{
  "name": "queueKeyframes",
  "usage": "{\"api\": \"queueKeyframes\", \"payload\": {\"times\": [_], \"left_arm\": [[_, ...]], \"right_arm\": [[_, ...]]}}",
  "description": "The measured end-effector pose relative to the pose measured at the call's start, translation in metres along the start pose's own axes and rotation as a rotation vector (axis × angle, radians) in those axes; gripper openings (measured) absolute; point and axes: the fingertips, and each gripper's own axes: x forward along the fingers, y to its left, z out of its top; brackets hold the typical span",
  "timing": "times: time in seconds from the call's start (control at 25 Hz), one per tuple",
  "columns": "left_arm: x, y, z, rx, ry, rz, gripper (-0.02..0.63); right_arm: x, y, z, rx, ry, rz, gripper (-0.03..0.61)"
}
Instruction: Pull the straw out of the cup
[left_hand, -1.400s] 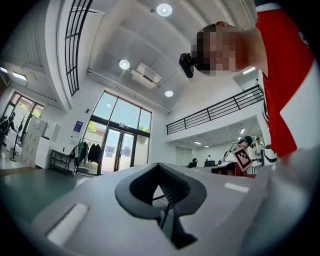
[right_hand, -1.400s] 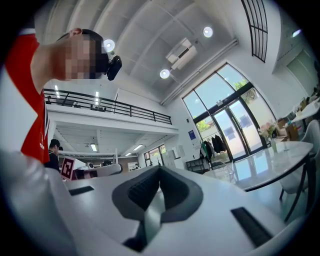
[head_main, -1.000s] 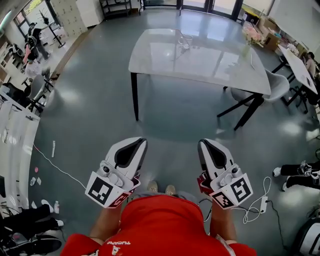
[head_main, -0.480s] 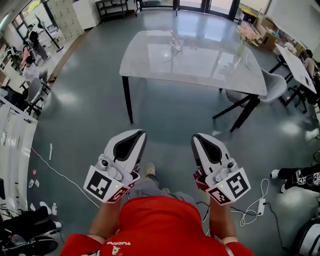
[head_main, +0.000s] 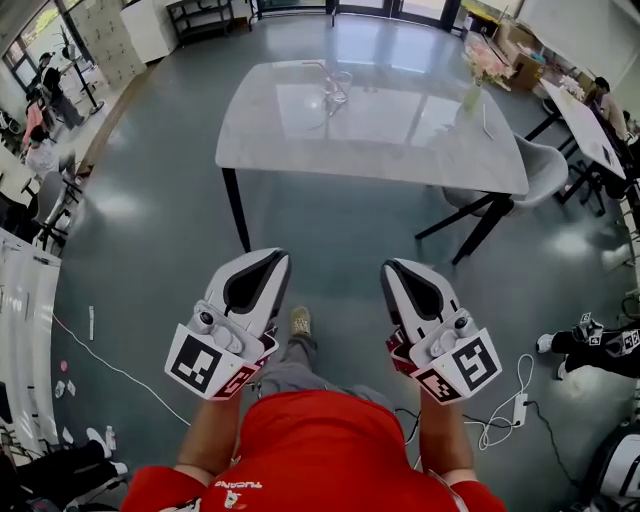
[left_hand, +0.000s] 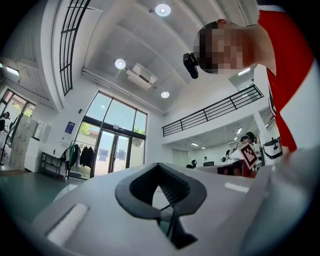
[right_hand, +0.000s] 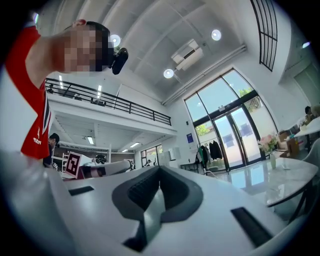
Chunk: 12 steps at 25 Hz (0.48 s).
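A clear glass cup (head_main: 338, 88) with a thin straw (head_main: 322, 70) stands on the far side of the pale marble table (head_main: 300, 140) in the head view. Both grippers are held level in front of my red shirt, over the floor and well short of the table. My left gripper (head_main: 274, 260) is shut with nothing in it, and its own view shows the pads (left_hand: 161, 172) together. My right gripper (head_main: 396, 271) looks the same, jaws together and empty (right_hand: 159, 172). The right gripper view shows the table edge (right_hand: 285, 181); the cup is not seen in either gripper view.
A vase of flowers (head_main: 472, 92) stands at the table's right end, with a grey chair (head_main: 535, 170) tucked beside it. A white cable and power strip (head_main: 508, 412) lie on the floor to the right. Someone's legs (head_main: 590, 345) stretch in from the right edge. More tables (head_main: 590, 125) stand beyond.
The person has walked forward, so the table and cup lie nearer and lower in the head view. Both grippers rode along, still shut, side by side.
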Motion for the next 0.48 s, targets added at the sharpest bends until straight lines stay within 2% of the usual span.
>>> {"api": "queueKeyframes", "payload": {"times": [0.48], "left_arm": [[0.084,0.132,-0.019,-0.013,0.01,-0.044,0.005]], "right_arm": [[0.129,-0.081,0.002,-0.031,0.004,-0.056,0.002]]}}
